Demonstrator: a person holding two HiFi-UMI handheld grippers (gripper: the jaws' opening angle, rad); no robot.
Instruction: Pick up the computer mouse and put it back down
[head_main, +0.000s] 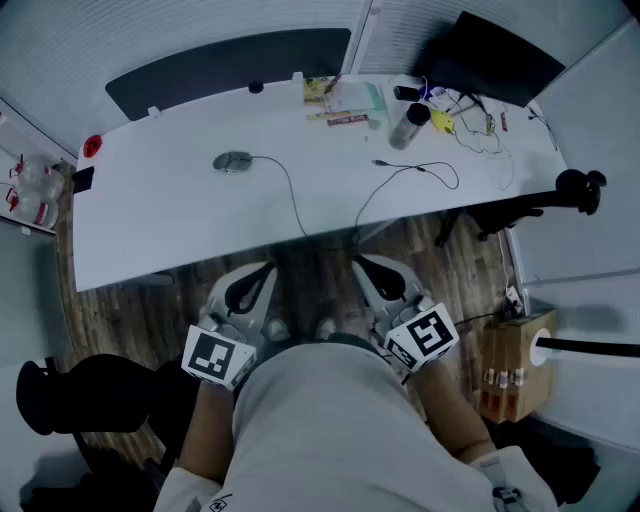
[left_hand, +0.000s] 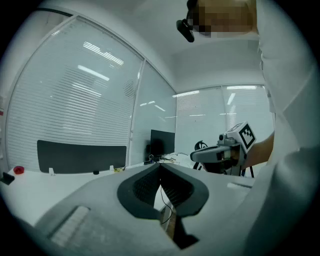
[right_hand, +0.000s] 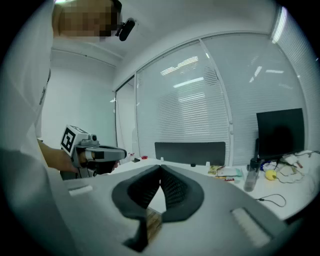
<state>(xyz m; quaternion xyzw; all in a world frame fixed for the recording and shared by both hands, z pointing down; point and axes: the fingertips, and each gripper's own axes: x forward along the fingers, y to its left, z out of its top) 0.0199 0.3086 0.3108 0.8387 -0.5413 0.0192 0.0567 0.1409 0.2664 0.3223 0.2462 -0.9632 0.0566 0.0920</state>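
The left gripper (head_main: 265, 270) and right gripper (head_main: 365, 265) are held near the person's body above the wooden floor (head_main: 320, 255), each with its fingers closed on nothing. Farther out, the computer mouse (head_main: 232, 161) lies on the white bench (head_main: 150, 220), well apart from both. Its long axis runs across the bench and its cable end points to the person's right. A bottle (head_main: 408, 126), a loose cable (head_main: 415, 170) and a monitor (head_main: 490, 55) stand at the far right, before blind-covered glass walls.

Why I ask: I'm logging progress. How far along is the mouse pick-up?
Done: nothing evident; the grey oval wired computer mouse lies untouched on the white desk. In hand: nothing; the left gripper and right gripper are shut and empty, short of the desk edge. Left: reach, grip, lift, set it down.
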